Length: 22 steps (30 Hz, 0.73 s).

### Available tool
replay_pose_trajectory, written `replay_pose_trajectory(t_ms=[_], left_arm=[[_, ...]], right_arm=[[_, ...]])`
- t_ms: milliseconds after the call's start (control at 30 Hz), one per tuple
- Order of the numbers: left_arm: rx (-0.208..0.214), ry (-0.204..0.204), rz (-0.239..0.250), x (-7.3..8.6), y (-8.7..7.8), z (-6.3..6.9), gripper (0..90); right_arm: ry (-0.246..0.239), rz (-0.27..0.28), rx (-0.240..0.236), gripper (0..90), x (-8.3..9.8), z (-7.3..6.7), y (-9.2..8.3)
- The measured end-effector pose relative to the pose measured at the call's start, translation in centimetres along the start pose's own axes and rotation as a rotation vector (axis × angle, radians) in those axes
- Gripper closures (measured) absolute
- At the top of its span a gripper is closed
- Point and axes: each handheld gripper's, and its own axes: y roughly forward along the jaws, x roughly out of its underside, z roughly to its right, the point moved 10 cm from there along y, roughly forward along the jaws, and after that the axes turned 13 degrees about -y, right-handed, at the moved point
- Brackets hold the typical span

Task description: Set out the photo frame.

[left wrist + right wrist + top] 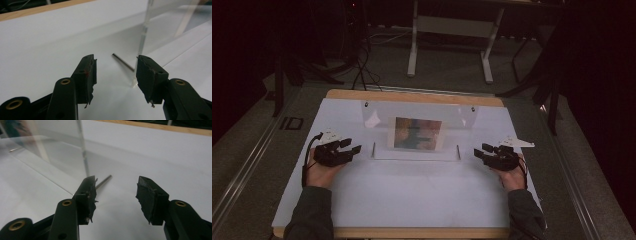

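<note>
The clear acrylic picture stand point(419, 131) with a colourful print in its upright pane sits mid-table on the white sheet point(412, 195), its long axis running left to right between the 2 tools. The left gripper point(355, 146) lies just off the stand's left end, the right gripper point(478, 150) just off its right end, about equally near; both have jaws apart, holding nothing. Each gripper view adds a thin metal pin point(123, 62) at the stand's base corner.

A clear acrylic stand point(419, 112) with a colourful picture point(417, 133) stood on the white table point(412, 195). The left gripper point(354, 146) and right gripper point(479, 150) flanked it, jaws apart.
</note>
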Motion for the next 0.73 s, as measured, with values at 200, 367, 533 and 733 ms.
replay_pose_trajectory(t_ms=[200,367,533,733], left_arm=[[-0.045,0.005,-0.014,1.2,0.7,-0.5,49.0],[-0.083,0.028,-0.058,2.4,1.6,-1.0,48.7],[-0.104,0.001,-0.070,3.0,1.9,-1.6,48.7],[-0.181,-0.002,-0.080,3.2,1.8,-2.8,46.6]], right_arm=[[-0.008,-0.059,0.040,48.0,1.4,0.3,0.2],[-0.005,-0.064,0.058,47.5,1.6,0.7,0.1],[-0.001,-0.083,0.082,47.4,2.2,1.1,0.1],[-0.010,-0.098,0.118,45.3,2.4,1.7,-0.2]])
